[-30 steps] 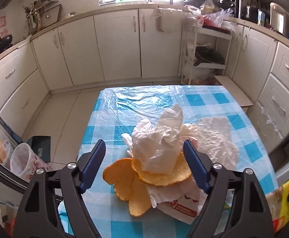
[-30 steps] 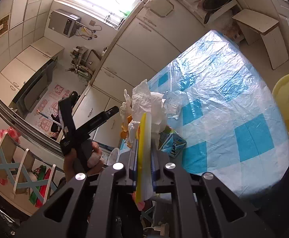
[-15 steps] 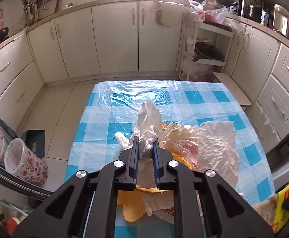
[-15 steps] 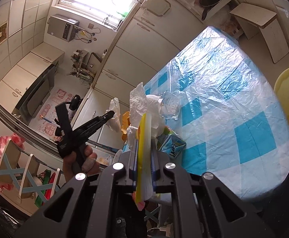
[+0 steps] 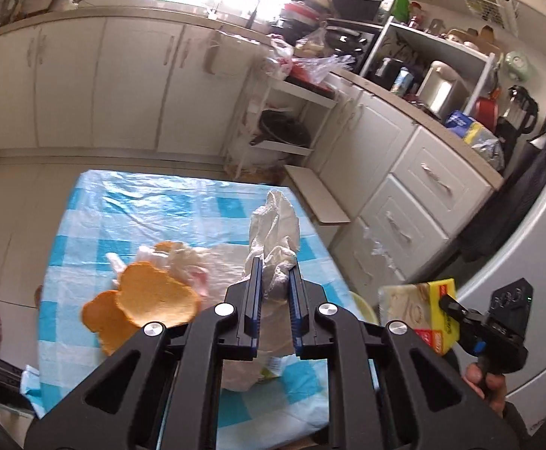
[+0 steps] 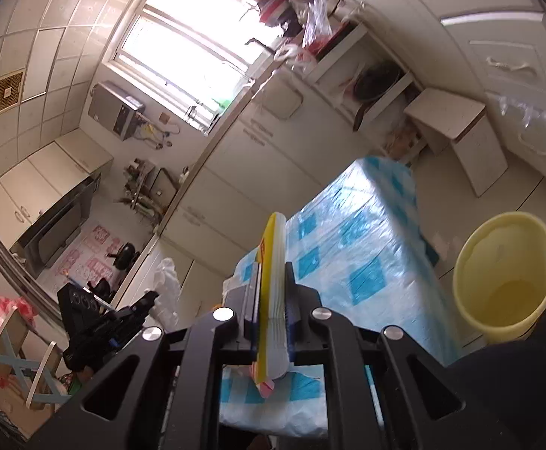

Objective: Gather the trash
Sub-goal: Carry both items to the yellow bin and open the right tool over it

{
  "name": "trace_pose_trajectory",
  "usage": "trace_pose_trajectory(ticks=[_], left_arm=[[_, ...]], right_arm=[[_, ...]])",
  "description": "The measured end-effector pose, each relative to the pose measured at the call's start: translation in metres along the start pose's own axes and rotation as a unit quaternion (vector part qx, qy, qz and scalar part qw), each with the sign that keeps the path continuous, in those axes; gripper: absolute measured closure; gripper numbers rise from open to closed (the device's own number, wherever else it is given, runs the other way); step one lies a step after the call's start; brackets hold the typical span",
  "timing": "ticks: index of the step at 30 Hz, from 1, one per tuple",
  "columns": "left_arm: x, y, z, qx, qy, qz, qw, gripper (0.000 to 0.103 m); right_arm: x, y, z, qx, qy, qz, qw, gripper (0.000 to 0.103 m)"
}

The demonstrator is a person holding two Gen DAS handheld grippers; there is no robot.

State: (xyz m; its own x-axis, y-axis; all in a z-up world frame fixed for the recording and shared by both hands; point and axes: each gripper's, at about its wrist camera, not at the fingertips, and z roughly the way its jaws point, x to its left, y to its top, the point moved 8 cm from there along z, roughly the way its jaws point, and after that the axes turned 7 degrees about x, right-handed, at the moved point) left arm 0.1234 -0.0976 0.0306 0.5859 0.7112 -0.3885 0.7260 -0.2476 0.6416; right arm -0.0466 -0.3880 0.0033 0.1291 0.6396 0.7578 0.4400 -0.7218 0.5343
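The crumpled white tissue, which a second ago lay on the heap of orange peels and plastic on the checked desk, is now pinched between the left tongs, which have just closed from wide apart, and it rides up and to the right of the peels. The right tongs stay clamped on the flattened yellow carton and have swung toward the yellow bin beside the desk. Judging from this, both pieces are ready to go into the bin, while peels and plastic remain on the desk.
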Motion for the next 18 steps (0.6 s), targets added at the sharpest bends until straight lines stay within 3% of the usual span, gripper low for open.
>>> trace_pose_trajectory(ticks=[4,8,11,13,18], left_arm=[[-0.05,0.004,0.019,0.017,-0.046,0.023,0.9986,0.091],[-0.119,0.004,0.061,0.048,-0.078,0.065,0.9936,0.091],[-0.166,-0.004,0.103,0.075,-0.095,0.093,0.9883,0.091],[-0.192,-0.011,0.136,0.096,-0.103,0.105,0.9844,0.091],[-0.228,-0.031,0.231,0.166,-0.097,0.124,0.9736,0.091]], right_arm=[[-0.024,0.031,-0.031,-0.052,-0.068,-0.03,0.996,0.092],[-0.058,0.048,-0.041,-0.076,-0.141,-0.052,0.986,0.092],[-0.091,0.052,-0.032,-0.067,-0.178,-0.053,0.98,0.092],[-0.118,0.054,-0.023,-0.045,-0.177,-0.03,0.983,0.092],[-0.168,0.06,-0.002,-0.002,-0.21,-0.018,0.978,0.092]])
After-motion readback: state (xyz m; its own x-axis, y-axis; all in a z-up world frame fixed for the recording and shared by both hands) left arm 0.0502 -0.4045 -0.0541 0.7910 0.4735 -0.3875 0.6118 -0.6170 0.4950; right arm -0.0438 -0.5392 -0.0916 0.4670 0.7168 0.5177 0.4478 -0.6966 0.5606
